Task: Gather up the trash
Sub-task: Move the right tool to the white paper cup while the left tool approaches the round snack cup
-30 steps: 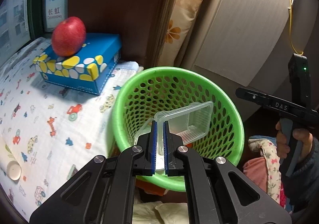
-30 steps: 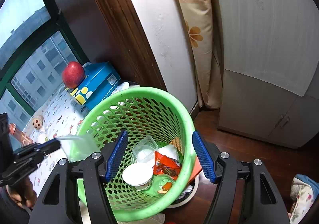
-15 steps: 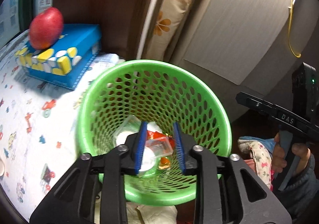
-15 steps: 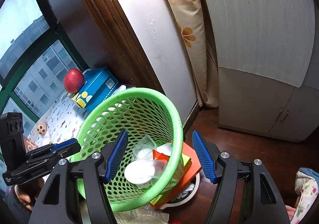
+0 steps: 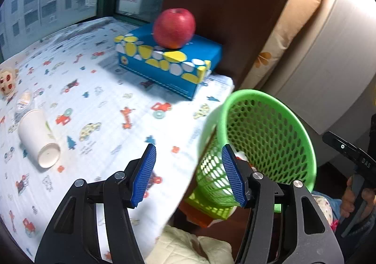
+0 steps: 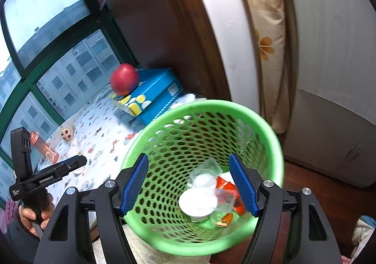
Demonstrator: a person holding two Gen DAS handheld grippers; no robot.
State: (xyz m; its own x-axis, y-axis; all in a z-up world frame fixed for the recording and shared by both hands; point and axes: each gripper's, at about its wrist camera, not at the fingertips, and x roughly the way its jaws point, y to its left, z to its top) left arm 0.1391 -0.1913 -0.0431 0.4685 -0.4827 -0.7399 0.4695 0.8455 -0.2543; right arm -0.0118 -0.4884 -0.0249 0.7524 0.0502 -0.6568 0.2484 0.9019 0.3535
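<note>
A green mesh basket [image 5: 258, 94] stands beside the table's right edge. Inside it lie a clear plastic tray [image 6: 224, 194], a white round lid [image 6: 197, 201] and a red wrapper [image 6: 226, 184]. My left gripper [image 5: 188, 176] hovers over the cloth-covered table's edge, left of the basket; its jaws are opening and nothing is between them. A white paper cup [image 5: 38, 139] lies on its side on the table, far to the left of that gripper. My right gripper [image 6: 189, 185] hangs above the basket [image 6: 211, 104], its jaws opening and empty.
A red apple [image 5: 174, 28] rests on a blue tissue box [image 5: 169, 65] at the back of the table. A small doll [image 6: 67, 133] and a pink bottle [image 6: 44, 146] are further left. A curtain [image 6: 265, 48] and a cabinet [image 6: 333, 137] stand behind the basket.
My left gripper released the clear plastic tray into the basket, opened wide, and swung left over the table. The right gripper's jaws widened a little above the basket.
</note>
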